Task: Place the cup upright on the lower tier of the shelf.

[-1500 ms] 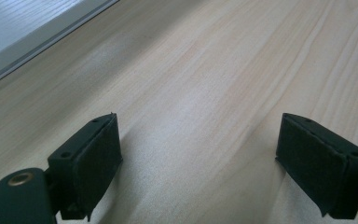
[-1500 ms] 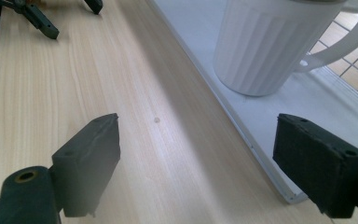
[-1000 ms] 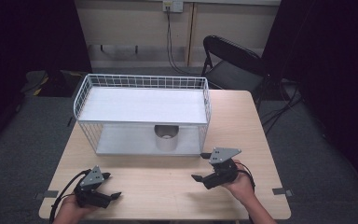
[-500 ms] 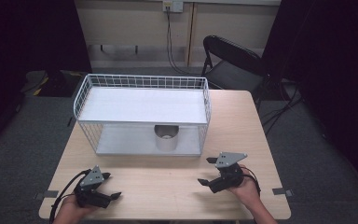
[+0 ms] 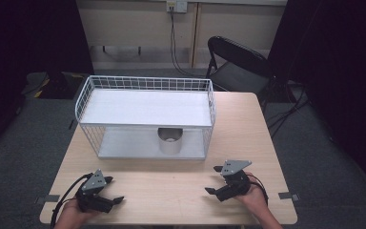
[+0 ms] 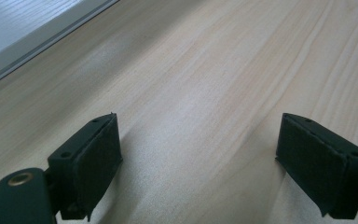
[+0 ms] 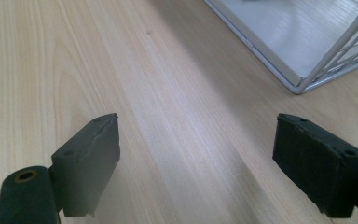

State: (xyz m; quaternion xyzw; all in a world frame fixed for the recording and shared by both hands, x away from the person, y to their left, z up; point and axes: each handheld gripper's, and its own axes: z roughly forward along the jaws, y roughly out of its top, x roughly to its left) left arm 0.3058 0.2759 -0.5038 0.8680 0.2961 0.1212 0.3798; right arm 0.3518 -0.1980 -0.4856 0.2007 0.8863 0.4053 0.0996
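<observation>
A white wire rack [image 5: 145, 109] with two shelves stands at the middle of the wooden table [image 5: 171, 191]. On its lower shelf sits a grey cup [image 5: 170, 141], upright. My left gripper [image 5: 115, 191] rests near the table's front left, open and holding nothing. My right gripper [image 5: 213, 180] is at the front right, also open and holding nothing. In the left gripper view the left gripper [image 6: 198, 140] faces bare wood, with the rack's lower shelf [image 6: 23, 28] at the top left. In the right gripper view the right gripper [image 7: 196, 140] also faces bare wood, with the rack's corner [image 7: 303, 84] ahead to the right.
A black folding chair [image 5: 240, 62] stands behind the table's far right corner. Cables [image 5: 174, 38] hang down the back wall. Dark curtains [image 5: 338, 71] flank the scene. Bare tabletop lies between the two grippers and in front of the rack.
My right gripper has drifted a little to the right and toward the front edge. The left gripper has not moved.
</observation>
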